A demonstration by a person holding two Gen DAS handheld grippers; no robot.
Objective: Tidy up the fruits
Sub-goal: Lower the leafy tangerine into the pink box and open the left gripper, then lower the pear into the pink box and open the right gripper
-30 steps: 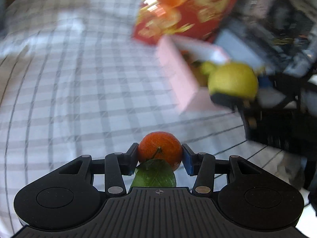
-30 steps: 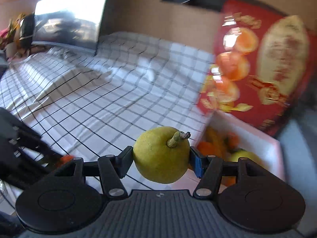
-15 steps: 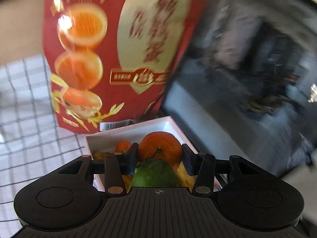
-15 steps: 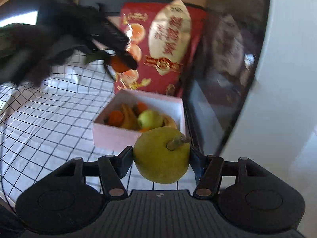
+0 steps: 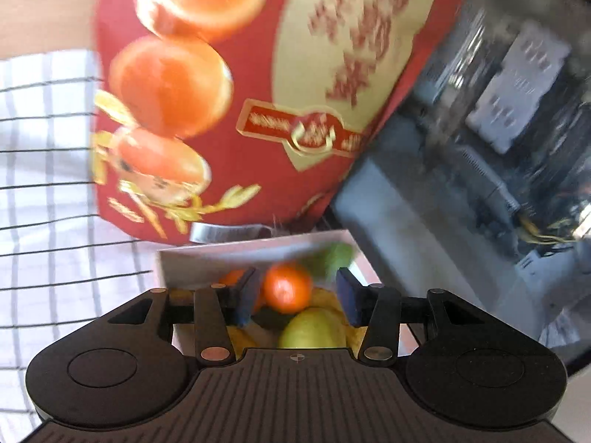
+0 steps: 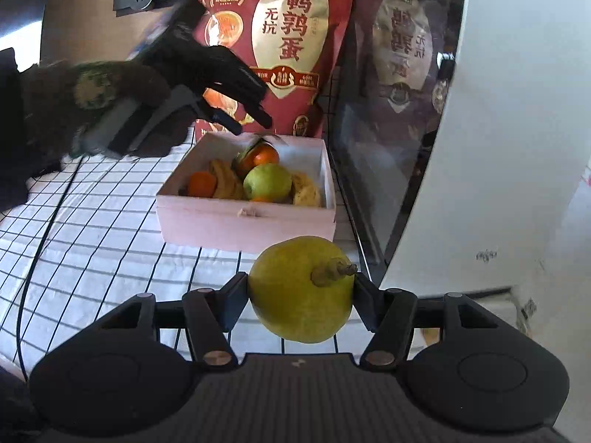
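Note:
A pink box (image 6: pixel 243 217) on the checked cloth holds bananas, a green apple (image 6: pixel 267 181) and tangerines. My left gripper (image 5: pixel 295 297) hovers open over the box (image 5: pixel 221 254); the tangerine (image 5: pixel 287 287) with its leaf is free of the jaws and lies in the box, also seen in the right wrist view (image 6: pixel 260 155). In that view the left gripper (image 6: pixel 243 118) hangs just above the box's far side. My right gripper (image 6: pixel 301 289) is shut on a yellow-green pear (image 6: pixel 295 291), held in front of the box.
A red snack bag (image 6: pixel 280 44) stands right behind the box. A dark glass-fronted appliance (image 6: pixel 388 110) with a white side (image 6: pixel 517 110) stands on the right. The checked cloth (image 6: pixel 92 240) stretches to the left.
My left gripper opened and let the tangerine go into the box. My right gripper, still holding the pear, stayed in front of the box.

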